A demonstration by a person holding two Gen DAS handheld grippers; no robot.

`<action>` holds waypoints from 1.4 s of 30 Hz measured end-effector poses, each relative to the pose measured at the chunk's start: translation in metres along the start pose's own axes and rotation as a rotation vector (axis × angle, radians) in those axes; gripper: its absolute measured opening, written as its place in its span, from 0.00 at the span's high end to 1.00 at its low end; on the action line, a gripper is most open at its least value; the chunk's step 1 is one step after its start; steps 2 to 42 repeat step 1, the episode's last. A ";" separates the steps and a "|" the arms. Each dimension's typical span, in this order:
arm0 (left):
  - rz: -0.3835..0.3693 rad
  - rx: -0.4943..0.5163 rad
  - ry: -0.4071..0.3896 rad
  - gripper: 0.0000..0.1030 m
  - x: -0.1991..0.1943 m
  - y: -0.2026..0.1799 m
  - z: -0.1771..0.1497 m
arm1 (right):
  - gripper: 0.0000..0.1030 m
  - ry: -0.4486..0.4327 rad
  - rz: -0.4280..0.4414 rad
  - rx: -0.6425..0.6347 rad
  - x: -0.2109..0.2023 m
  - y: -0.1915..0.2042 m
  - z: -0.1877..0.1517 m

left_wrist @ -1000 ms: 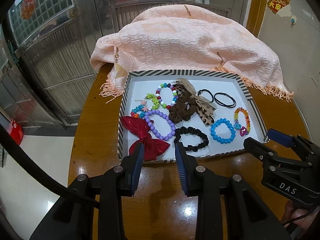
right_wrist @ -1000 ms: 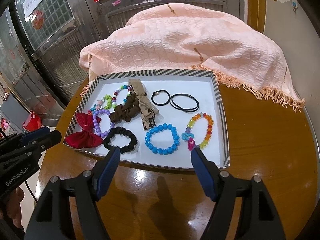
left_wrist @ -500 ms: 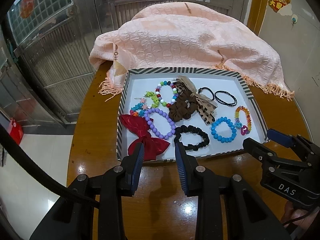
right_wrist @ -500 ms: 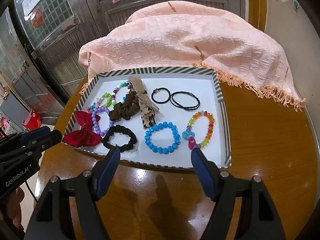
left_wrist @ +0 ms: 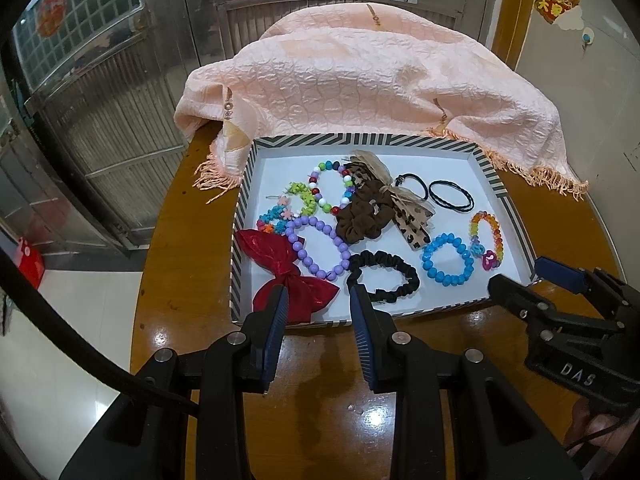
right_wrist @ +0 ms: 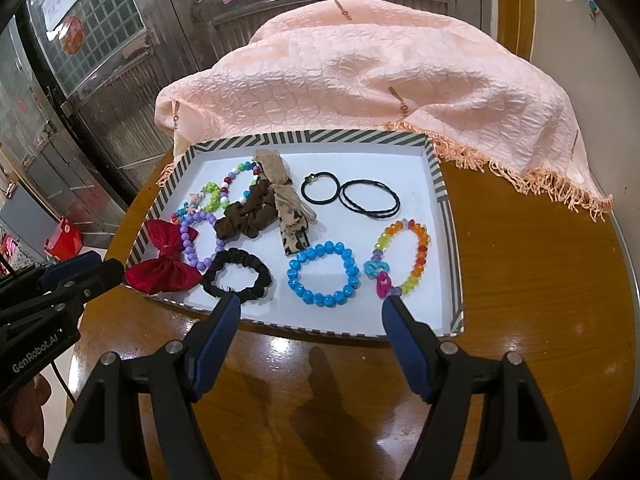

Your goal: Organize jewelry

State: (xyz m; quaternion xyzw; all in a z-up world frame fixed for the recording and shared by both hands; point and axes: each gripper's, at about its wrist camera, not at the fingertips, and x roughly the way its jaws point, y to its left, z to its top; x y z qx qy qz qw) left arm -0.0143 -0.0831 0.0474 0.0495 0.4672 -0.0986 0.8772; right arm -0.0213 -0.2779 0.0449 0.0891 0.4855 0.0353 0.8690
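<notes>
Striped tray (right_wrist: 448, 216) on desk (right_wrist: 520, 320), ahead of both tools: red bow (left_wrist: 288, 272), purple bead bracelet (left_wrist: 316, 246), black scrunchie (left_wrist: 384, 276), blue bead bracelet (right_wrist: 323, 279), rainbow bracelet (right_wrist: 404, 256), all inside, some overlapping. Left tool (left_wrist: 318, 320): narrowly parted, empty, tips before bow and scrunchie. Right tool (right_wrist: 310, 322): spread wide, empty, before blue bracelet; judged either sorting pending or finished, pictures fit both.

Open tray (right_wrist: 448, 216) reachable from above; draped cloth (right_wrist: 360, 80) blocks behind.
</notes>
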 end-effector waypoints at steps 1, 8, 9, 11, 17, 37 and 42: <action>-0.005 -0.006 0.008 0.76 0.000 0.001 0.000 | 0.26 -0.004 -0.003 0.005 -0.001 -0.003 0.001; -0.005 -0.006 0.008 0.76 0.000 0.001 0.000 | 0.26 -0.004 -0.003 0.005 -0.001 -0.003 0.001; -0.005 -0.006 0.008 0.76 0.000 0.001 0.000 | 0.26 -0.004 -0.003 0.005 -0.001 -0.003 0.001; -0.005 -0.006 0.008 0.76 0.000 0.001 0.000 | 0.26 -0.004 -0.003 0.005 -0.001 -0.003 0.001; -0.005 -0.006 0.008 0.76 0.000 0.001 0.000 | 0.26 -0.004 -0.003 0.005 -0.001 -0.003 0.001; -0.005 -0.006 0.008 0.76 0.000 0.001 0.000 | 0.26 -0.004 -0.003 0.005 -0.001 -0.003 0.001; -0.005 -0.006 0.008 0.76 0.000 0.001 0.000 | 0.26 -0.004 -0.003 0.005 -0.001 -0.003 0.001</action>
